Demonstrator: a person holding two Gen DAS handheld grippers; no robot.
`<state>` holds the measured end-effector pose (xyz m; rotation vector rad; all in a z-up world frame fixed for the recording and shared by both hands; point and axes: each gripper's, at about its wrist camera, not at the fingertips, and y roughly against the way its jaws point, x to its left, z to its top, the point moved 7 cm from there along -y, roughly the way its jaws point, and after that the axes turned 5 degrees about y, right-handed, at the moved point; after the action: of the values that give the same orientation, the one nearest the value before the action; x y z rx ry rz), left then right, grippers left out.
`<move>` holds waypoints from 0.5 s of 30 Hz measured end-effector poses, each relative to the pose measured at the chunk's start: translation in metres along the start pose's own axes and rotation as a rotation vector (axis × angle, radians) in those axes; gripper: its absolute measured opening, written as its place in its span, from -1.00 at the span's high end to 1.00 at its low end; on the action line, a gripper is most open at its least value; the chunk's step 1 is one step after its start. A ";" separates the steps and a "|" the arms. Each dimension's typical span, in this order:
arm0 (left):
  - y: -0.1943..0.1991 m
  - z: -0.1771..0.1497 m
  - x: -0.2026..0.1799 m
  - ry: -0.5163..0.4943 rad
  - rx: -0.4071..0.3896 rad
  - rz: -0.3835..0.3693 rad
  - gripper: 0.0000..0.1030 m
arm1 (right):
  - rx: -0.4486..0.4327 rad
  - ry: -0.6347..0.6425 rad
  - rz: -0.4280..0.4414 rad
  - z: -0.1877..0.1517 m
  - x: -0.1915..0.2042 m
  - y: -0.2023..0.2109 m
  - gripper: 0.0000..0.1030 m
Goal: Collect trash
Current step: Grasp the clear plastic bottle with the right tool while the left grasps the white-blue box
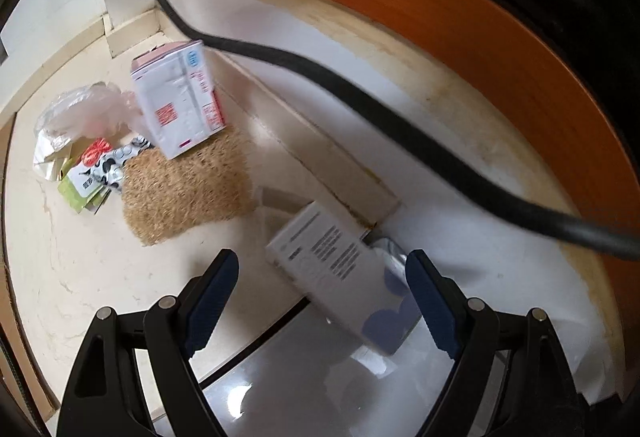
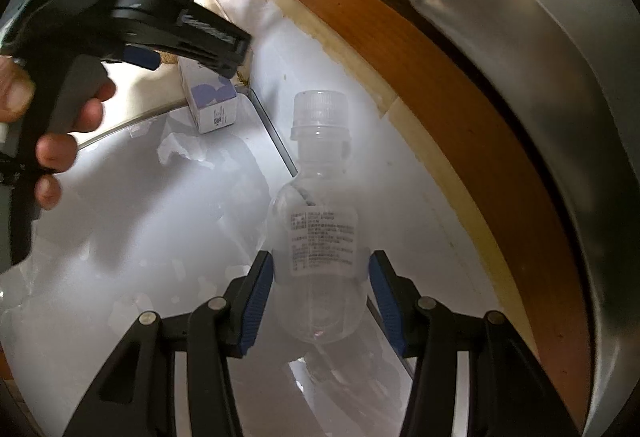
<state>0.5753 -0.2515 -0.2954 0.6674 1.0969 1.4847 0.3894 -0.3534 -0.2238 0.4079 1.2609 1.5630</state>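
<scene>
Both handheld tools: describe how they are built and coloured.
The left tool and right tool look alike: black plastic linkage arms with round silver pivot pins, each ending in a finger faced with a ribbed dark blue pad. A thick black cable crosses the left wrist view. In the right wrist view a bare hand grips the left tool's black handle; no sleeve shows.

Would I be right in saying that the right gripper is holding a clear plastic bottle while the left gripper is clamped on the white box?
Not quite: the left gripper is not clamped on the white box. The left wrist view shows its jaws standing wide, the box between them ungripped. The right gripper does hold the clear plastic bottle.
</scene>
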 end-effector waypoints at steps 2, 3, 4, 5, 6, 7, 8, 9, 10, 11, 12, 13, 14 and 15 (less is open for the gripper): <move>0.005 -0.004 0.004 0.003 0.003 0.025 -0.64 | 0.000 0.006 -0.001 0.001 0.001 0.001 0.02; 0.001 -0.006 0.005 0.010 0.015 0.047 -0.64 | 0.000 0.009 -0.002 0.001 0.001 0.001 0.02; -0.004 -0.003 0.007 0.018 0.020 0.048 -0.64 | 0.000 0.014 -0.006 0.001 0.001 0.002 0.02; -0.005 -0.004 0.009 0.030 0.022 0.042 -0.65 | 0.000 0.022 -0.011 0.001 0.003 0.002 0.03; -0.004 -0.005 0.009 0.035 0.024 0.047 -0.64 | 0.000 0.034 -0.020 0.002 0.005 0.002 0.03; -0.002 -0.006 0.009 0.033 0.028 0.048 -0.60 | 0.000 0.042 -0.027 0.002 0.006 0.003 0.05; 0.001 -0.008 0.009 0.027 0.031 0.044 -0.33 | 0.000 0.051 -0.034 0.003 0.007 0.003 0.07; -0.001 -0.006 0.012 0.017 0.035 0.048 -0.17 | 0.000 0.054 -0.037 0.003 0.008 0.004 0.08; 0.002 -0.006 0.016 0.003 0.034 0.062 -0.10 | -0.001 0.056 -0.041 0.003 0.009 0.004 0.10; 0.006 -0.008 0.018 -0.014 0.028 0.074 0.17 | -0.001 0.058 -0.044 0.003 0.009 0.005 0.12; 0.011 -0.011 0.020 -0.021 0.031 0.069 0.35 | -0.003 0.052 -0.045 0.003 0.009 0.006 0.13; 0.012 -0.013 0.023 -0.023 0.047 0.063 0.36 | -0.005 0.046 -0.041 0.003 0.008 0.008 0.13; 0.014 -0.017 0.027 -0.024 0.062 0.053 0.36 | -0.008 0.042 -0.042 0.002 0.011 0.010 0.14; 0.016 -0.019 0.031 -0.027 0.062 0.051 0.36 | -0.012 0.041 -0.048 0.002 0.010 0.014 0.14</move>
<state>0.5450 -0.2265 -0.2934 0.7611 1.1165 1.4856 0.3801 -0.3421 -0.2145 0.3377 1.2828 1.5446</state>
